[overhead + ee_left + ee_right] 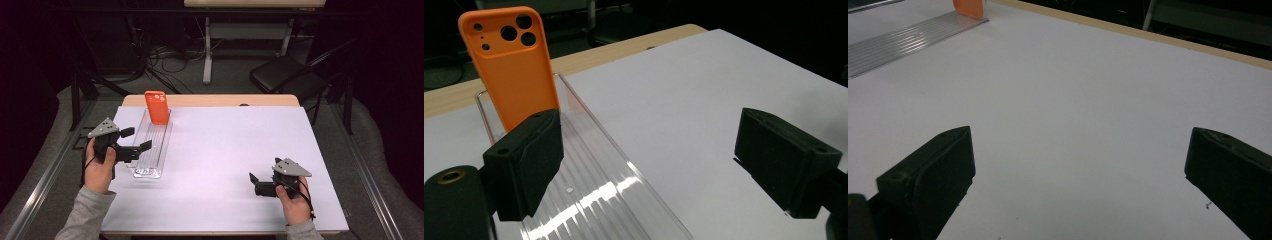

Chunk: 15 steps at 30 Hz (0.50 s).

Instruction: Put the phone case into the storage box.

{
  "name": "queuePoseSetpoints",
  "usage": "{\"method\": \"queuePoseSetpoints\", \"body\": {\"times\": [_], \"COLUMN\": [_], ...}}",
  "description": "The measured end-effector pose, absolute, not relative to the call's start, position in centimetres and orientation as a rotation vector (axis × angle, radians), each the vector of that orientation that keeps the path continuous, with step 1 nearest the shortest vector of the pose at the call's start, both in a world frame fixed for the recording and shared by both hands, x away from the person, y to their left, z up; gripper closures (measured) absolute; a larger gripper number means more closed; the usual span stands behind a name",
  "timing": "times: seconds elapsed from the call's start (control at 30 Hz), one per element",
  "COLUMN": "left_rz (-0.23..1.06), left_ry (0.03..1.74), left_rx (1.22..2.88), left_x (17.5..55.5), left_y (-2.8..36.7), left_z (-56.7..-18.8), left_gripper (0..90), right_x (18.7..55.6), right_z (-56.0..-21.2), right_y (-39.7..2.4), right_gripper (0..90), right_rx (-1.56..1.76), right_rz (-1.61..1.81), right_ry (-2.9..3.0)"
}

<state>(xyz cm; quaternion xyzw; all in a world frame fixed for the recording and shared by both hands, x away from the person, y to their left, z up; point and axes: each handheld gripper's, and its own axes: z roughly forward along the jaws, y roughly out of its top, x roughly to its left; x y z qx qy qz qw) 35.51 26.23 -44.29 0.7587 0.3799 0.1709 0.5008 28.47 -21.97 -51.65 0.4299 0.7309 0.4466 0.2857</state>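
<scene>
Where the orange phone case (157,107) stands, it is upright at the far end of the clear ribbed tray (150,150), its camera cut-outs at the top and its lower edge down inside the tray's walls. Seen from the left gripper view, the case (511,65) rises just beyond the gripper's left jaw, leaning slightly back, and the tray (624,185) runs from there toward the camera and passes under that jaw. The left gripper (136,139) sits at the tray's left side, about midway along it, with its jaws spread wide and nothing between them; one jaw hangs over the tray, the other over the white table cover (240,150) to the right of it. A person's left hand (100,167) holds this gripper from below, the grey sleeve (85,215) trailing toward the near edge. Well apart from the case, near the front right of the cover, the right gripper (254,182) rests low in the right hand (294,202), pointing left across the table. Its jaws are likewise parted, empty, with bare white cover between them in the right gripper view, where the tray (908,40) and a corner of the case (969,7) lie far ahead to its left. Beyond the table's wooden far edge (210,100) stands a black chair (287,75) on the grey floor.
</scene>
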Motion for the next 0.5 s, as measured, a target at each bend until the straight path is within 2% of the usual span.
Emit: {"method": "queuePoseSetpoints", "body": {"times": [0.5], "left_rz": [0.423], "left_ry": [0.83], "left_rx": [1.84], "left_x": [32.9], "left_y": [26.5], "left_z": [-47.1], "left_gripper": [12.5], "right_x": [28.3], "right_z": [-52.1], "right_y": [-22.0], "right_gripper": [0.0], "right_rx": [1.15], "right_rz": [1.188], "right_ry": [1.966]}}
